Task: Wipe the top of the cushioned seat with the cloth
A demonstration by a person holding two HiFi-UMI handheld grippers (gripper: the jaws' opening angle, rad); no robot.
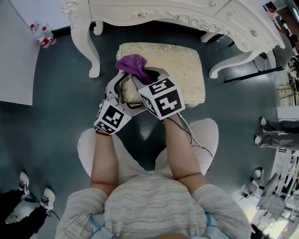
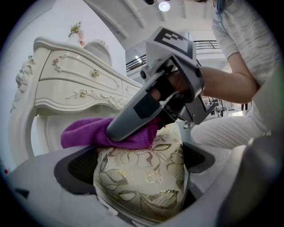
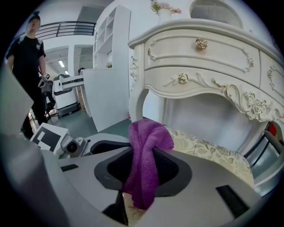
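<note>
The cushioned seat (image 1: 180,65) is a cream stool with a gold leaf pattern, standing in front of the white dressing table. My left gripper (image 1: 122,86) is at the seat's near left corner. In the left gripper view its jaws (image 2: 140,166) are closed against both sides of that cushion corner (image 2: 146,177). A purple cloth (image 1: 132,63) rests on the seat top beside that corner, with my right gripper (image 1: 145,77) shut on it. In the right gripper view the cloth (image 3: 144,155) hangs bunched between the jaws (image 3: 144,173).
The ornate white dressing table (image 1: 187,14) overhangs the seat's far side, with curved legs at left (image 1: 91,51) and right (image 1: 229,63). Two bottles (image 1: 44,36) stand far left. A bystander's shoes (image 1: 32,193) are at bottom left, and a person (image 3: 29,48) stands by a white cabinet (image 3: 106,88).
</note>
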